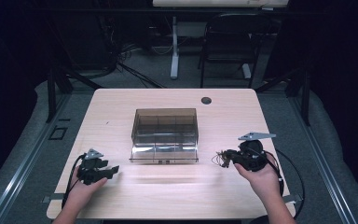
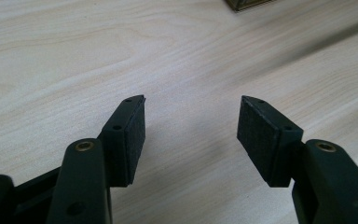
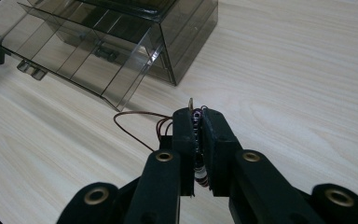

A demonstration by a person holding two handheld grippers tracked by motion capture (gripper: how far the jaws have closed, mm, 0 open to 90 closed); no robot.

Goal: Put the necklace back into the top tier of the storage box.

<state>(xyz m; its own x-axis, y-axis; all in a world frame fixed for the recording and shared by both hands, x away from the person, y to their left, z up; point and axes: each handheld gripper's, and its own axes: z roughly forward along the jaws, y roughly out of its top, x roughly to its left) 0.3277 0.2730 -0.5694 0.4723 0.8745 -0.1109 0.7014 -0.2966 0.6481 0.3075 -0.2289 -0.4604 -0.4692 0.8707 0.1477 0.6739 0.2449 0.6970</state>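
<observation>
The right tool [image 3: 198,140] is clamping its two black jaws nearly together on a small bundle of thin reddish-brown wire with a beaded or coiled part [image 3: 197,140], and loops of that wire are trailing out to the left of the jaws and ahead of them, hanging free above the bench [image 3: 284,70]; in the high view the same tangle [image 1: 221,158] is sticking out of the right tool [image 1: 230,157] toward the middle of the bench. So the pick-up is looking done: the bundle is sitting in the grip and is lying off the wood. What is left, as I judge it, is the carrying and the putting away, since the smoky clear organiser box [image 3: 121,42] is standing ahead and to the left of the right tool's tips, near but apart from them, with its divided drawer [image 1: 164,153] pulled out toward the person and its compartments showing nothing that I can make out. The left tool [image 2: 191,135] is resting low over bare wood with its jaws standing apart and nothing between the pads [image 2: 137,135], and the box's corner [image 2: 247,3] is lying well ahead of it; in the high view it [image 1: 109,171] is waiting to the left of the drawer, touching nothing of the box
</observation>
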